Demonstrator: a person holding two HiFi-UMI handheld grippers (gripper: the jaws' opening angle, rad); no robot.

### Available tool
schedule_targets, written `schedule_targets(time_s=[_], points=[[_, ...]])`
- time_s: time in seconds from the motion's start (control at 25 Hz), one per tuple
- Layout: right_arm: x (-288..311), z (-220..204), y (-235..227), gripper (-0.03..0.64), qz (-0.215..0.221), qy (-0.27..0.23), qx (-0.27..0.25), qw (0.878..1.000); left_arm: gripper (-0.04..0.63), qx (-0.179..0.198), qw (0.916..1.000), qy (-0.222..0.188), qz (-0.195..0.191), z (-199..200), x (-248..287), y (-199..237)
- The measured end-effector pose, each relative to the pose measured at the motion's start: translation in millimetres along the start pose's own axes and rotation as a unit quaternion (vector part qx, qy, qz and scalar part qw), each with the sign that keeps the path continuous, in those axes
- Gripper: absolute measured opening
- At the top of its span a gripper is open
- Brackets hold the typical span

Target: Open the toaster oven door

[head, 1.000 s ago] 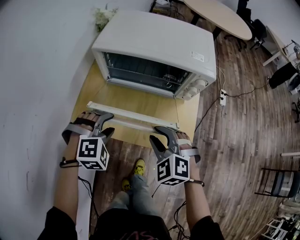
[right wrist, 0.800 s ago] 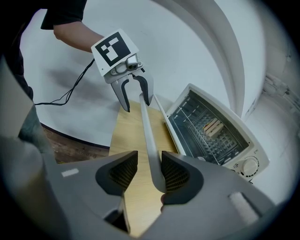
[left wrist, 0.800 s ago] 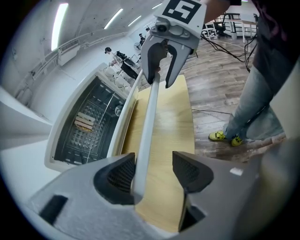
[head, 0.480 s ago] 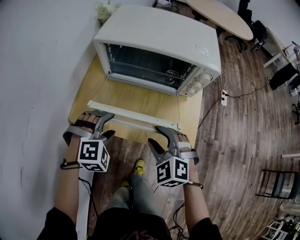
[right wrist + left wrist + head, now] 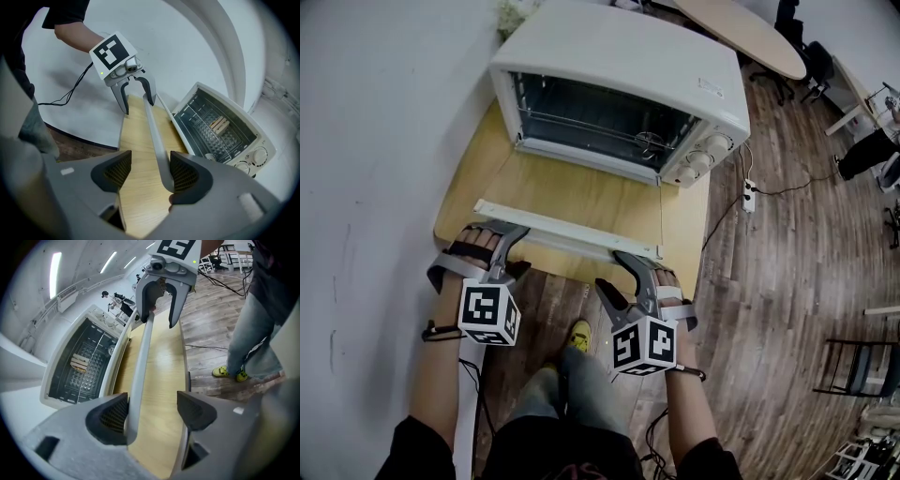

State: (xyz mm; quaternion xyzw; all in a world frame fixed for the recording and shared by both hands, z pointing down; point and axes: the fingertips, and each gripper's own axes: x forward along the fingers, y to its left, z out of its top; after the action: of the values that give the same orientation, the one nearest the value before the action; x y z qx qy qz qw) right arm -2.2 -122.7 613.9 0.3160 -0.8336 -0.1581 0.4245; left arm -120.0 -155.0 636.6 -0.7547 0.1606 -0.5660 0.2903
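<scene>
Now that their jaws have just been opening, my left claw (image 5: 152, 411) and right claw (image 5: 150, 171) stand half open, the handle (image 5: 141, 357) loose between them.

a plain white wall (image 5: 366, 141) runs along my left, with the light wooden bench (image 5: 581, 199) close beside it. the floor (image 5: 787, 291) is dark wood planks, and a white power strip (image 5: 747, 195) with its cable lies on it just right of the bench. farther off stands a pale oval table (image 5: 741, 33), and a dark-framed chair (image 5: 853, 367) sits at lower right. long strip lights (image 5: 55, 269) glow on the ceiling.
</scene>
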Motion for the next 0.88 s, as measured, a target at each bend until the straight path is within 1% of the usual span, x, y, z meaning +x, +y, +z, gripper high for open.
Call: schedule_targets(time_s=[0.16, 0.28, 0.4, 0.6, 0.72, 0.88], points=[[5.5, -3.9, 10.1, 0.276, -0.004, 0.003, -0.006, 1.0, 0.327, 0.004, 0.9999, 0.002, 0.012, -3.0, 5.6, -7.6], [9.3, -7.0, 18.4, 0.314, 0.0, 0.005, -0.008, 1.0, 0.348, 0.008, 0.9999, 0.004, 0.013, -5.1, 10.0, -14.9], [12.6, -9.9, 23.5, 0.321, -0.001, 0.009, -0.008, 1.0, 0.368, 0.011, 0.9998, 0.005, 0.014, -6.7, 14.5, -21.0], [18.5, -15.5, 34.0, 0.365, 0.002, 0.012, -0.018, 1.0, 0.394, 0.02, 0.9996, 0.006, 0.017, -8.8, 21.4, -29.9], [22.2, -18.8, 38.7, 0.377, 0.0, 0.014, -0.017, 1.0, 0.41, 0.023, 0.9995, 0.006, 0.021, -10.1, 26.3, -34.9], [26.2, -22.3, 44.0, 0.382, -0.003, 0.018, -0.021, 1.0, 0.411, 0.033, 0.9989, 0.01, 0.033, -12.7, 31.4, -38.7]])
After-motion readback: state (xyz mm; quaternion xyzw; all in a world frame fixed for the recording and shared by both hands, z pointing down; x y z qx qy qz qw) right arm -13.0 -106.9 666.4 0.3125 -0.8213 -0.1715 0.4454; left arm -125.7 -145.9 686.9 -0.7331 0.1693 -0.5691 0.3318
